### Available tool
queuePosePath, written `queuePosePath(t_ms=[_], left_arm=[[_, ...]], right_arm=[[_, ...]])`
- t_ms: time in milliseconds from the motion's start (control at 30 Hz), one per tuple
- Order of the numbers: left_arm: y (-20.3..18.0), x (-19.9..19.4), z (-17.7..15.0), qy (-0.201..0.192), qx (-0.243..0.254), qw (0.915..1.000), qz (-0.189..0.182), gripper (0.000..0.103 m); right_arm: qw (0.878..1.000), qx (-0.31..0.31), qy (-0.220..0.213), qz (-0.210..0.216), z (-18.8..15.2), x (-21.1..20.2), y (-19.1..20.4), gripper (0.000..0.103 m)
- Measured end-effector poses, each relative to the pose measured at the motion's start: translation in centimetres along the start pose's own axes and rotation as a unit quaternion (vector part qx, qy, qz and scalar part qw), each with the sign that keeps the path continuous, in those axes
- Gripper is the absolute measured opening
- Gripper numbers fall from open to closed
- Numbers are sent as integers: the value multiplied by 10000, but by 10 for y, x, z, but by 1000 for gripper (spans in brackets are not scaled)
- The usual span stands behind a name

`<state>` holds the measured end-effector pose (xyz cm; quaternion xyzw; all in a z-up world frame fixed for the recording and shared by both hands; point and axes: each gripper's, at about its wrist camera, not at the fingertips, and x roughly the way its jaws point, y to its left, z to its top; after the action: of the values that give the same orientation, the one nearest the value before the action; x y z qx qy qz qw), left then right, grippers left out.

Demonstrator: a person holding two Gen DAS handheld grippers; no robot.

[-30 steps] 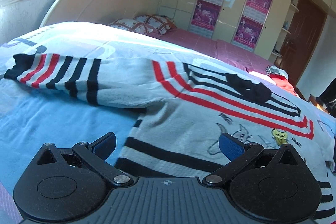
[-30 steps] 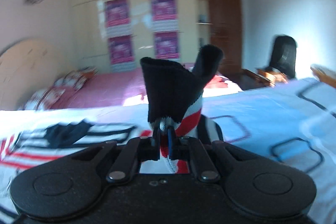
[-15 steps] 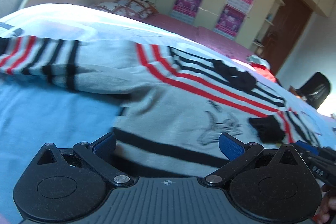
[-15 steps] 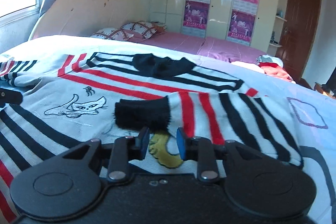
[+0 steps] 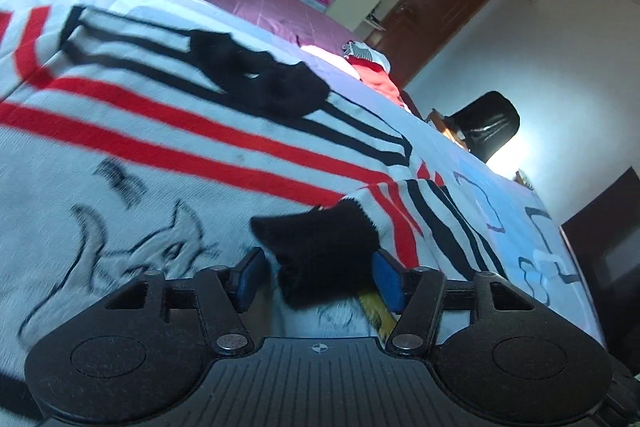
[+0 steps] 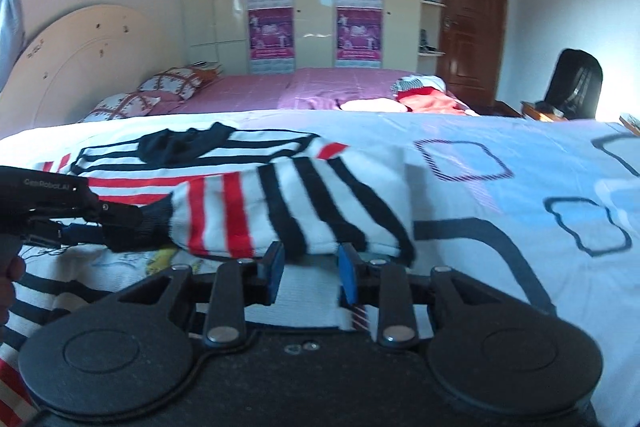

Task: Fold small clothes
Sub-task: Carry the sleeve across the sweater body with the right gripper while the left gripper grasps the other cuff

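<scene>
A: Across the near half of the wide bed under its pale blue sheet with dark outlined shapes (image 6: 520, 187) lies the white knitted sweater with red and black stripes and a cat drawing (image 5: 160, 163), spread flat on its back, black collar (image 5: 260, 79) toward the far side.

B: How will it handle?

A: My guess is soft, light and floppy. Knit like this sags and drags if you lift it by one point, so take it at a firm edge. The striped sleeve on the right (image 6: 288, 203) is already folded in over the chest, its black ribbed cuff (image 5: 324, 251) lying near the middle.

B: Open room?

A: Plenty of bare sheet to the right of the sweater. The pink bed (image 6: 320, 87) with loose clothes on it sits well beyond, out of the way. The sweater's right edge lies just beside the folded sleeve.

B: And the claws?

A: The left gripper (image 5: 316, 277) is closing, blue pads either side of the black cuff; the right pad looks to be at the cloth, the left one not quite, so I would not call it held. The right gripper (image 6: 310, 273) is opening, jaws partly apart just below the sleeve's near edge, nothing pinched between them.
</scene>
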<state>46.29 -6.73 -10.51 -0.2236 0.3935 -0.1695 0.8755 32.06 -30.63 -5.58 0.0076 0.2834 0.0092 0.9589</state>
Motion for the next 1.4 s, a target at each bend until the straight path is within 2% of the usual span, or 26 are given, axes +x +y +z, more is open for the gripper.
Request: queuePosePath(t_ms=[33, 133, 200, 333, 400, 500, 533, 633, 833, 900, 967, 1067, 1200, 1233, 1300, 1400], left_arm=[[-3, 6, 3, 85, 22, 9999, -54, 5], [-17, -2, 15, -246, 310, 9992, -76, 5], [-20, -23, 31, -582, 410, 9973, -160, 5], [-8, -62, 50, -970, 686, 9929, 31, 5], [16, -66, 51, -761, 792, 9935, 311, 5], [54, -48, 44, -245, 705, 9940, 796, 5], [65, -45, 38, -161, 621, 9944, 845, 5], [75, -47, 27, -260, 481, 9955, 771, 5], [65, -61, 33, -624, 554, 9935, 768, 5], [69, -60, 29, -564, 497, 9936, 847, 5], [71, -52, 19, -346, 591, 9926, 1006, 5], [73, -52, 16, -414, 541, 9927, 999, 5], [68, -77, 18, -962, 519, 9887, 1029, 5], [67, -79, 16, -943, 564, 9864, 1218, 5], [72, -66, 8, -435, 629, 9876, 1370, 5], [73, -67, 7, -516, 671, 9873, 1342, 5]], right_arm=[[10000, 71, 10, -51, -1, -1, -4, 30], [9996, 246, 20, -144, -3, -3, -14, 30], [9993, 312, -10, -186, -3, -5, -19, 30], [9987, 478, -70, -135, -1, -5, -24, 30], [9984, 559, -68, -67, 0, -4, -28, 30], [9978, 666, 41, -18, -2, 5, -27, 30], [9976, 680, 85, -11, -2, 8, -27, 30], [9967, 781, 166, 130, -1, 14, -26, 30], [9959, 888, 136, 147, 0, 18, -24, 30], [9949, 987, 151, 169, 0, 22, -26, 31], [9917, 1235, 212, 279, -1, 29, -34, 32], [9861, 1590, 290, 386, -1, 40, -39, 32], [9858, 1631, 233, 335, 1, 44, -39, 32], [9863, 1603, 203, 338, 2, 44, -39, 32], [9868, 1575, 209, 322, 2, 49, -38, 32], [9858, 1616, 292, 345, 1, 59, -39, 29]])
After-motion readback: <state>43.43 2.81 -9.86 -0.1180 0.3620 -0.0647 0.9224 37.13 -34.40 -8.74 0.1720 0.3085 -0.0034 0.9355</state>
